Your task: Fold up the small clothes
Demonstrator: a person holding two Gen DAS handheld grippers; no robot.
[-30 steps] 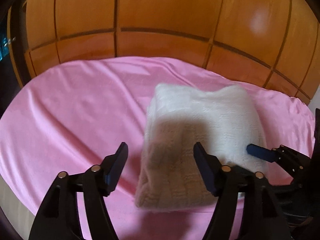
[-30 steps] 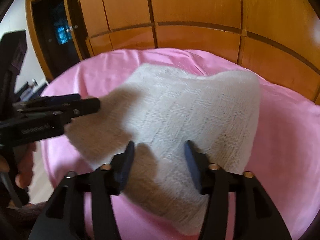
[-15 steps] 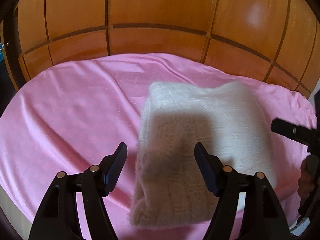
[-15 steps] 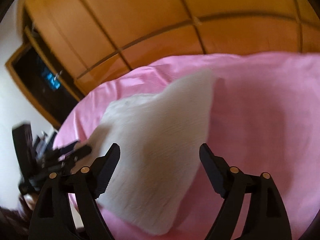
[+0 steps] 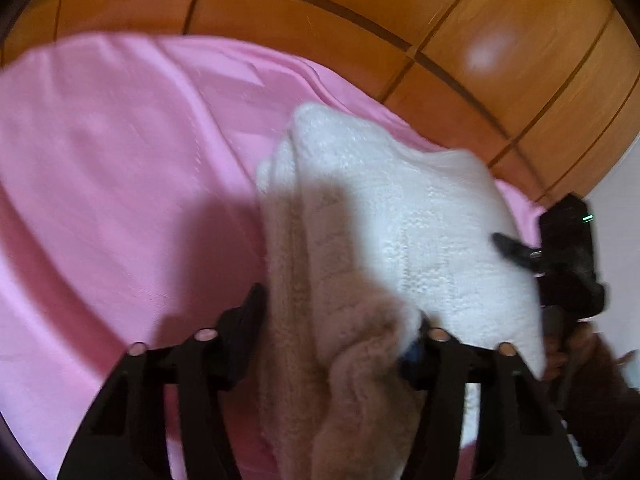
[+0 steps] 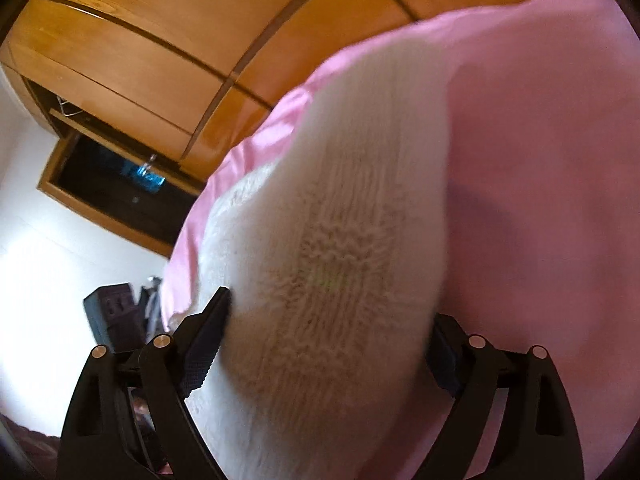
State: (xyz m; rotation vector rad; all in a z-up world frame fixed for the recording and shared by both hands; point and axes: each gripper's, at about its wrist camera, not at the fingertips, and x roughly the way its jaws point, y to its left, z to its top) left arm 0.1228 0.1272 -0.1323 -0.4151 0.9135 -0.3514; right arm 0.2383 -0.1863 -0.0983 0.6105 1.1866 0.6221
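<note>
A folded white knitted garment [image 5: 420, 216] lies on a pink sheet [image 5: 120, 184]. My left gripper [image 5: 336, 320] is at the garment's near left end, and its jaws are closing. The knit bunches up between them and covers the right fingertip. In the right wrist view the same garment [image 6: 340, 240] fills the gap of my right gripper [image 6: 328, 340]. Its jaws stand wide on either side of the cloth and do not squeeze it. In the left wrist view the right gripper [image 5: 516, 252] reaches in over the garment's right edge.
Wooden cabinet panels [image 5: 400, 12] rise behind the pink sheet. In the right wrist view a dark open compartment [image 6: 120, 184] and a white wall [image 6: 40, 280] lie to the left. A person's hand [image 5: 560, 344] holds the right gripper.
Both grippers dropped in onto the garment, which now sits between each pair of jaws. The left jaws narrowed and bunched the knit. The right gripper rolled and its jaws widened.
</note>
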